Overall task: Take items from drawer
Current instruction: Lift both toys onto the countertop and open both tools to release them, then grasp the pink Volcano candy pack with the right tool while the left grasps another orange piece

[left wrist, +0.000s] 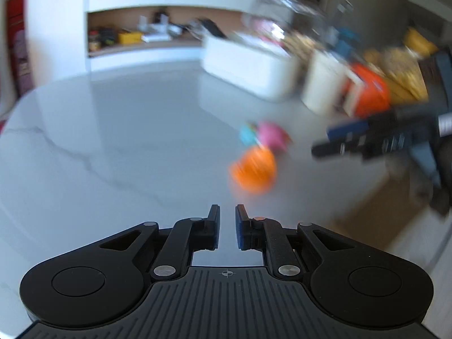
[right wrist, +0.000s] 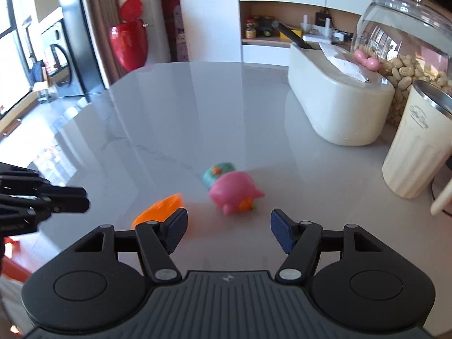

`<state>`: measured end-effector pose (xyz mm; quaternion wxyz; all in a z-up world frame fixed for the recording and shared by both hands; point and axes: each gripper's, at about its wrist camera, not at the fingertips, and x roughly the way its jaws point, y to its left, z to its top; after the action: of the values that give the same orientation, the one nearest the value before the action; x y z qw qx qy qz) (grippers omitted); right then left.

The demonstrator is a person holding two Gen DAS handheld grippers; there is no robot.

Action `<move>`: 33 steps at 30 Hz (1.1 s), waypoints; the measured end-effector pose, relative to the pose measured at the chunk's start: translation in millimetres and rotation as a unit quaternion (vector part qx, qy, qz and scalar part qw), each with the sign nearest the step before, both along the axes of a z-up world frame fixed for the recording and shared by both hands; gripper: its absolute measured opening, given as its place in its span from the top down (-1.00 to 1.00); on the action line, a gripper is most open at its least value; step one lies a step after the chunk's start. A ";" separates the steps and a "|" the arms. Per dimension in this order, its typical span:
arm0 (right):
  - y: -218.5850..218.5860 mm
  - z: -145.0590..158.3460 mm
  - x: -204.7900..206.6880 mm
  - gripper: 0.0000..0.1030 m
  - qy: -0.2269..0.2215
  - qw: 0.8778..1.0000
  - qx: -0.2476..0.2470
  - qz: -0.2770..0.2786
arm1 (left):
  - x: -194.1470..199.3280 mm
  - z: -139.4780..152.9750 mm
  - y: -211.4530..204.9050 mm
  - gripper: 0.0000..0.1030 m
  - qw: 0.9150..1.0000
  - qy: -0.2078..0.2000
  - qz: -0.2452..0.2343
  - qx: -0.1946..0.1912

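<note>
Three small toys lie on the pale marble table (right wrist: 175, 107). They are an orange one (right wrist: 161, 209) (left wrist: 252, 169), a pink one (right wrist: 233, 189) (left wrist: 272, 135) and a teal one (right wrist: 219, 171) (left wrist: 248, 134) touching the pink one's far side. My right gripper (right wrist: 228, 228) is open just short of the pink toy, with nothing between its fingers. My left gripper (left wrist: 227, 220) stands slightly apart, a narrow gap and nothing in it, with the orange toy ahead of it to the right. Each gripper shows in the other's view: the left gripper (right wrist: 56, 197) and the right gripper (left wrist: 367, 138). No drawer is in view.
A white tissue box (right wrist: 339, 104), a cream canister (right wrist: 415, 152) and a glass jar of peanuts (right wrist: 401, 36) stand along the table's right side. A red vase (right wrist: 128, 39) stands on the floor beyond the table. Shelves (left wrist: 141, 36) line the far wall.
</note>
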<state>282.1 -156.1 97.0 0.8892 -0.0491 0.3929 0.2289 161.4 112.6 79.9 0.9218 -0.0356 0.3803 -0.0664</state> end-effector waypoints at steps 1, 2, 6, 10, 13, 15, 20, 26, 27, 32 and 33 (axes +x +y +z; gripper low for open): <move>-4.7 1.8 -10.6 -0.30 0.004 1.000 0.004 0.011 | -6.4 -6.5 -5.0 0.75 1.000 0.020 -0.020 0.003; -8.1 1.6 -21.1 -0.32 0.009 1.000 0.006 0.022 | -11.6 -14.2 -9.8 0.75 0.998 0.042 -0.038 0.008; -14.4 -14.6 -61.9 -0.32 0.058 0.996 -0.008 0.074 | -23.0 -57.3 -22.5 0.74 0.982 0.162 -0.085 0.052; -7.0 -47.8 -81.6 -0.32 0.102 0.988 -0.038 0.107 | -29.4 -98.6 -17.4 0.74 0.959 0.262 -0.088 0.065; -6.4 -74.6 -82.2 -0.32 0.134 0.986 -0.034 0.091 | -33.3 -118.8 -12.1 0.74 0.945 0.309 -0.089 0.061; -5.5 -90.5 -79.3 -0.32 0.151 0.986 -0.029 0.070 | -36.0 -128.2 -11.5 0.74 0.938 0.326 -0.087 0.079; -3.5 -118.8 -76.9 -0.32 0.181 0.981 -0.044 0.048 | -29.0 -147.4 -1.8 0.74 0.927 0.357 -0.085 0.081; -6.6 -135.0 -78.2 -0.32 0.196 0.978 -0.062 0.043 | -29.0 -166.8 1.3 0.74 0.915 0.387 -0.088 0.068; -7.0 -136.3 -78.7 -0.32 0.197 0.977 -0.065 0.042 | -29.0 -168.7 1.3 0.74 0.914 0.391 -0.090 0.062; -5.0 -138.2 -78.4 -0.32 0.200 0.976 -0.073 0.045 | -25.1 -175.0 -3.8 0.72 0.908 0.400 -0.113 0.053; -2.3 -139.3 -77.4 -0.32 0.202 0.975 -0.076 0.048 | -23.7 -175.8 -6.6 0.72 0.907 0.399 -0.120 0.056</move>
<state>204.7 -158.4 -42.3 0.7733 -0.0879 0.5777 0.2459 137.8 106.0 -96.0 0.6788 0.0388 0.7206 -0.1357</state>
